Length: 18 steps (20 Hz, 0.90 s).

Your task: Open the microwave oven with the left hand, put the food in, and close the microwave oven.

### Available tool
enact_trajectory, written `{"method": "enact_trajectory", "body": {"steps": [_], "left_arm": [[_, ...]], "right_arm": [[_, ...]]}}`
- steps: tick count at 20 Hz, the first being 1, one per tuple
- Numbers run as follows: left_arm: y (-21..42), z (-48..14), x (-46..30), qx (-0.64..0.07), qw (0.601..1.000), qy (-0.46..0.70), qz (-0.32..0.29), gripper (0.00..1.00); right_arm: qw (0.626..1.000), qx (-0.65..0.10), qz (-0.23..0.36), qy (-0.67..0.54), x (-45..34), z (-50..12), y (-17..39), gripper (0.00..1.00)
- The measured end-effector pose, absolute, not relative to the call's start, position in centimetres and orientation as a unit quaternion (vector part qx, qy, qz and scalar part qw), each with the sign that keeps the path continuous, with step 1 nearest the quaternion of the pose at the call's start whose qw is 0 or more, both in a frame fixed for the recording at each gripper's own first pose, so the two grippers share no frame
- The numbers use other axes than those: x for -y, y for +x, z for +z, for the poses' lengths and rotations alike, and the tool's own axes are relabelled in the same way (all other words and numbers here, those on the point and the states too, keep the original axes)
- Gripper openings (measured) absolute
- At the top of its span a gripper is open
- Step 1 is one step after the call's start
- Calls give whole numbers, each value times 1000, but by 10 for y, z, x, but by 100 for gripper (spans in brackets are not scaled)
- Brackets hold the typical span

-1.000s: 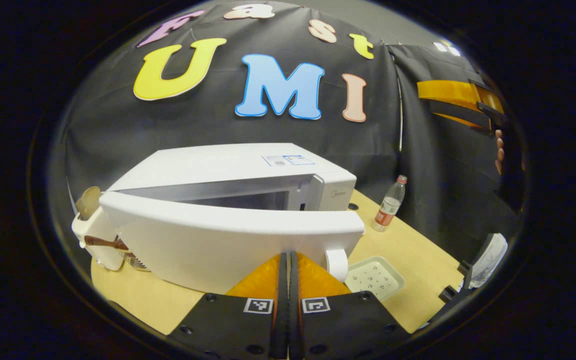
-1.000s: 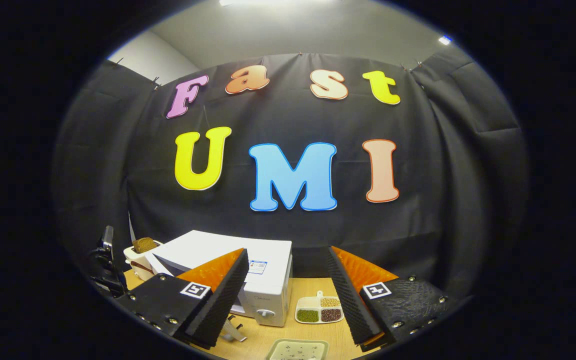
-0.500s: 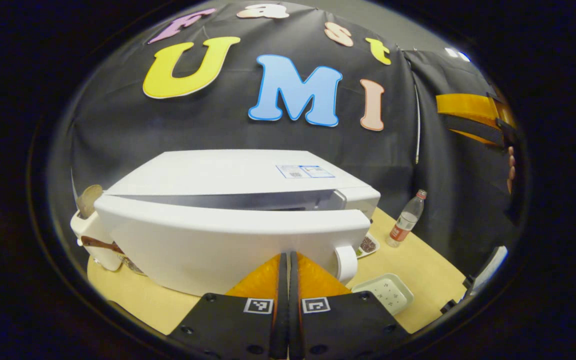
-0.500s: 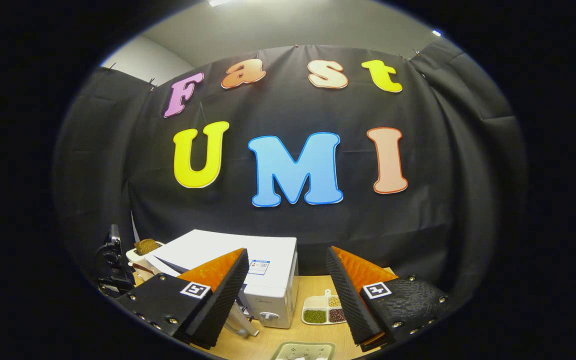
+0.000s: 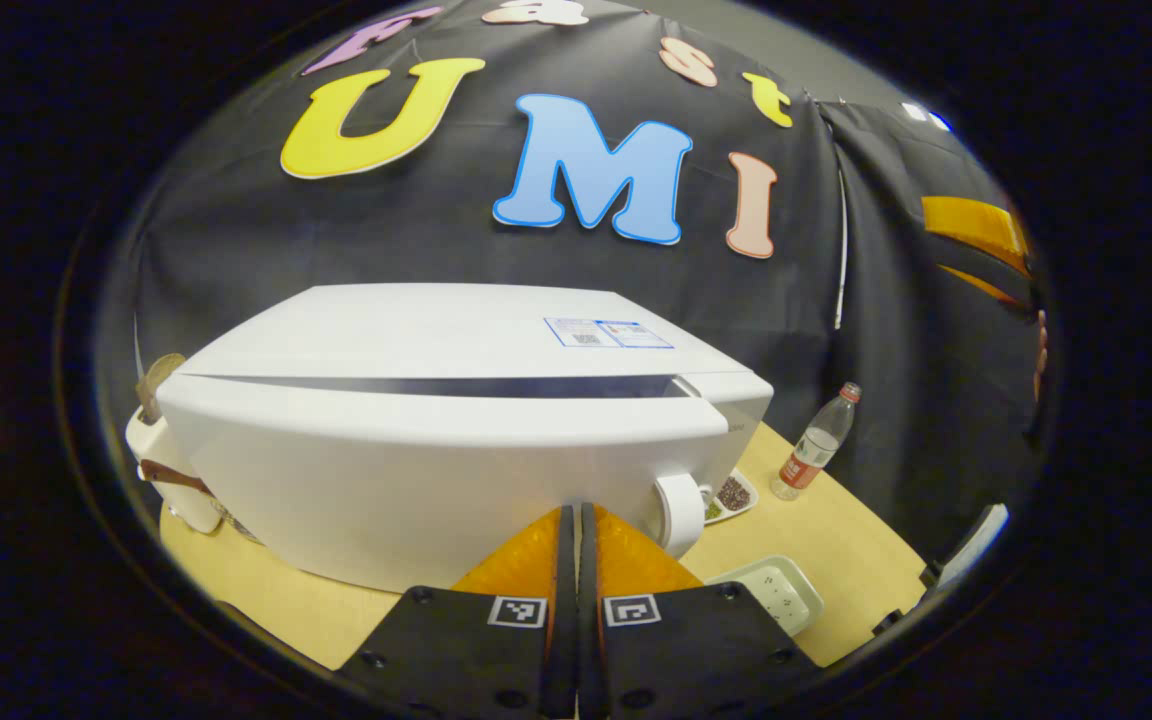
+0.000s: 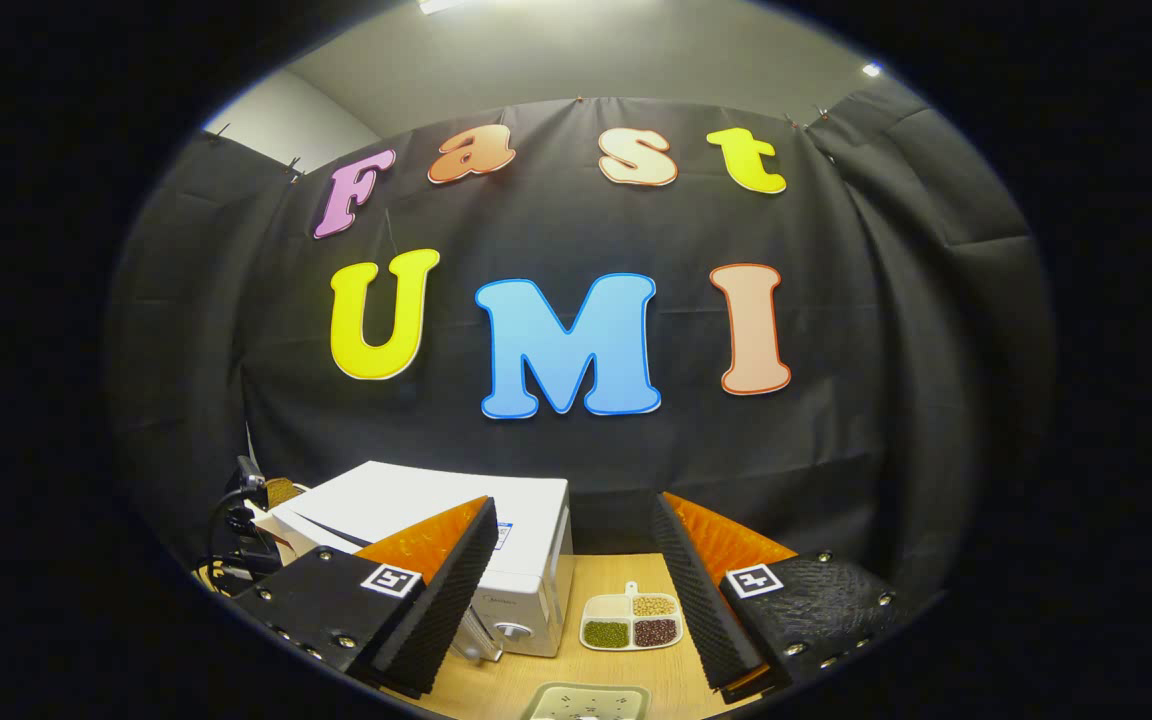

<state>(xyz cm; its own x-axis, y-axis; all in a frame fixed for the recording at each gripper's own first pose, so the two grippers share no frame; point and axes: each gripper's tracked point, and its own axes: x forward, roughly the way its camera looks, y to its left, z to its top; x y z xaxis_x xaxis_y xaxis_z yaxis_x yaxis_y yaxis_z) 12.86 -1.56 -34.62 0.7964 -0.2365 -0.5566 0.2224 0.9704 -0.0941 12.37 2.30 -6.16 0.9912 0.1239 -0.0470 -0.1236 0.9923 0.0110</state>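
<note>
Tongs (image 5: 576,520) against microwave door (image 5: 416,480), bottle (image 5: 816,450) beside

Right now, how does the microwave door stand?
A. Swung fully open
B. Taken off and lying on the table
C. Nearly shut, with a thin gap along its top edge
C: in the left gripper view the microwave door sits almost against the body, a narrow dark gap along its top, the shut left tool against its face.

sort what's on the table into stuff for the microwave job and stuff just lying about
For the job:
- white boxy microwave oven
- its curved white door, nearly shut
- left gripper, fingers together against the door
- right gripper, open, held off

Lying about:
- clear plastic bottle with a red label
- divided white dish of beans
- pale green speckled tray
- white toaster holding bread
</note>
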Motion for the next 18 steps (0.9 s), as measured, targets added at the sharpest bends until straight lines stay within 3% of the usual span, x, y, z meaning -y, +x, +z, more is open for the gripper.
{"method": "enact_trajectory", "body": {"steps": [18], "left_arm": [[142, -350, 20, -299, 946, -23, -123, 7]], "right_arm": [[999, -22, 31, -2, -7, -64, 116, 95]]}}
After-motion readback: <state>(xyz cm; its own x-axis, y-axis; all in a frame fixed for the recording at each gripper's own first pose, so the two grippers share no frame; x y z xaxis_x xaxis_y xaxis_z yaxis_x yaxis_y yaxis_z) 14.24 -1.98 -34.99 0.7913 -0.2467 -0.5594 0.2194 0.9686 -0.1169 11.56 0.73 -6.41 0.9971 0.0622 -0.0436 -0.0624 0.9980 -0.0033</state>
